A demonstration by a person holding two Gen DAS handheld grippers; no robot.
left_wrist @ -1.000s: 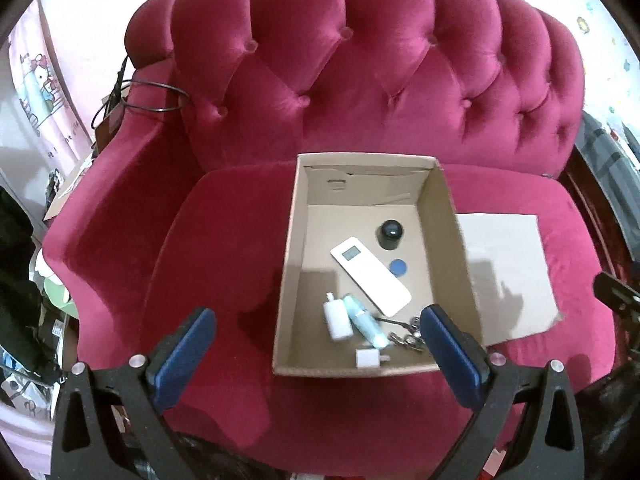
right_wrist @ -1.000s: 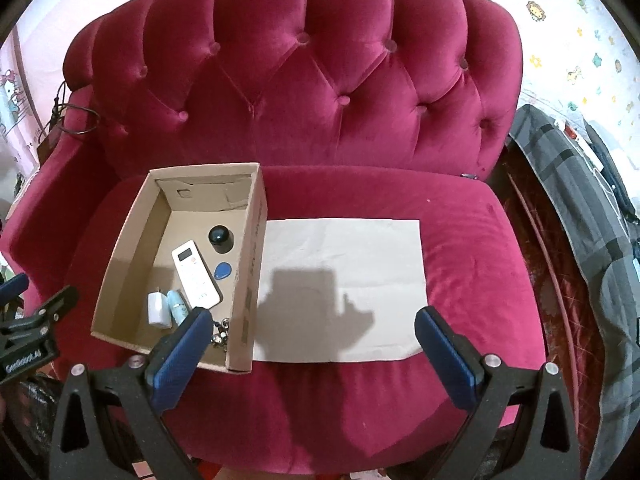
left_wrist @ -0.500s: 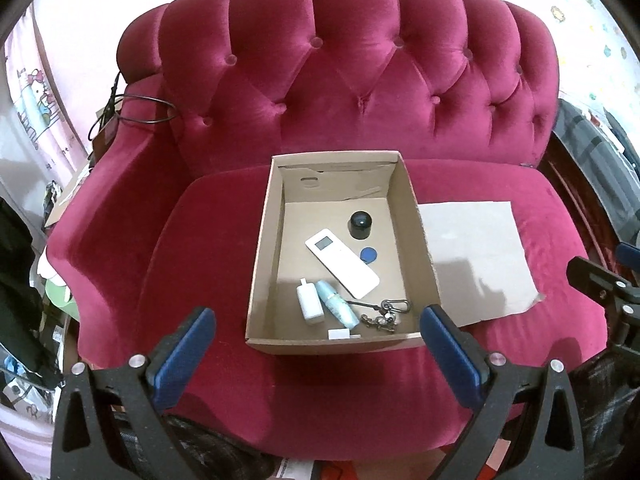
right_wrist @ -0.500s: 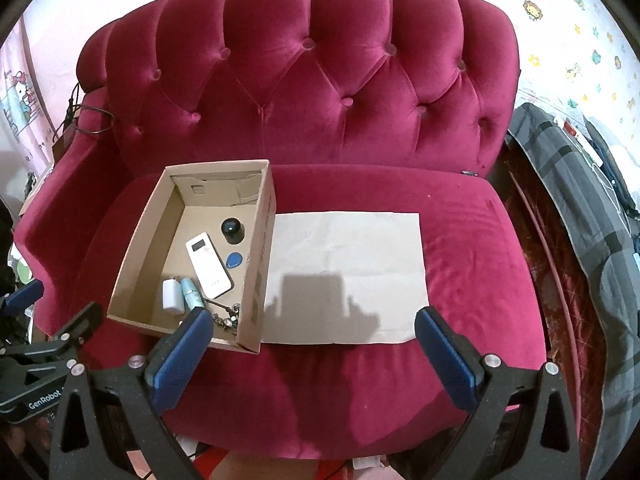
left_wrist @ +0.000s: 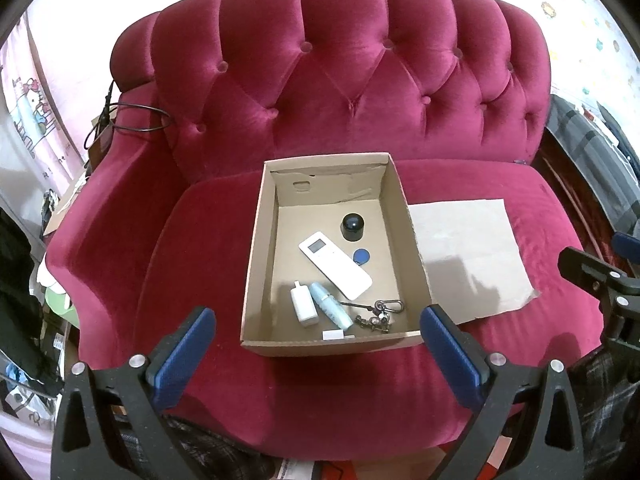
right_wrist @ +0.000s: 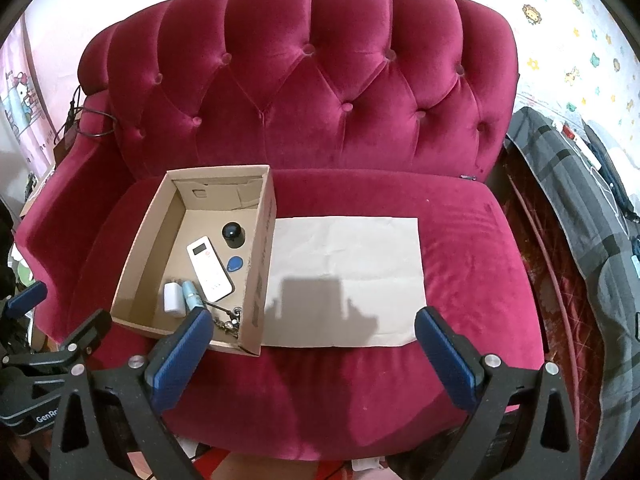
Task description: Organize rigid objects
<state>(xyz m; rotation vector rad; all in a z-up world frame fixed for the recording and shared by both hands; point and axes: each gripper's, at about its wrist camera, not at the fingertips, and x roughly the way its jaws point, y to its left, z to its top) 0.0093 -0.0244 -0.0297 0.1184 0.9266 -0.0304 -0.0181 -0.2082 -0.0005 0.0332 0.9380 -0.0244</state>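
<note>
- While both claws are held wide apart and empty above the front edge of a crimson tufted sofa (left_wrist: pixel 360 92), an open cardboard box (left_wrist: pixel 256 264) is seen resting on the seat cushion.
- Inside the box, a white remote control (left_wrist: pixel 335 263) with a small display is laid diagonally across the middle of the floor.
- A black round-topped object (left_wrist: pixel 352 225) is stood toward the back of the box, and a blue oval tag (left_wrist: pixel 361 257) is placed just beside the remote's right edge.
- A small white bottle (left_wrist: pixel 304 307) and a pale blue tube (left_wrist: pixel 330 309) are laid side by side near the front wall, with a bunch of keys on a carabiner (left_wrist: pixel 378 313) just to their right.
- A small white item (left_wrist: pixel 333 335) is partly hidden behind the front wall of the box.
- A flat sheet of cardboard (right_wrist: pixel 344 276) is spread on the cushion, touching the box's right side.
- Dark printing is carried on the box's outer right wall but cannot be read.
- The left claw (left_wrist: pixel 316 344) is aimed at the box; the right claw (right_wrist: pixel 314 346) is aimed at the sheet.
- The letters "GenRo" are read on the left tool's body in the right wrist view, the rest being cut off.
- A Hello Kitty curtain (left_wrist: pixel 28 96) is hung at the far left.
</note>
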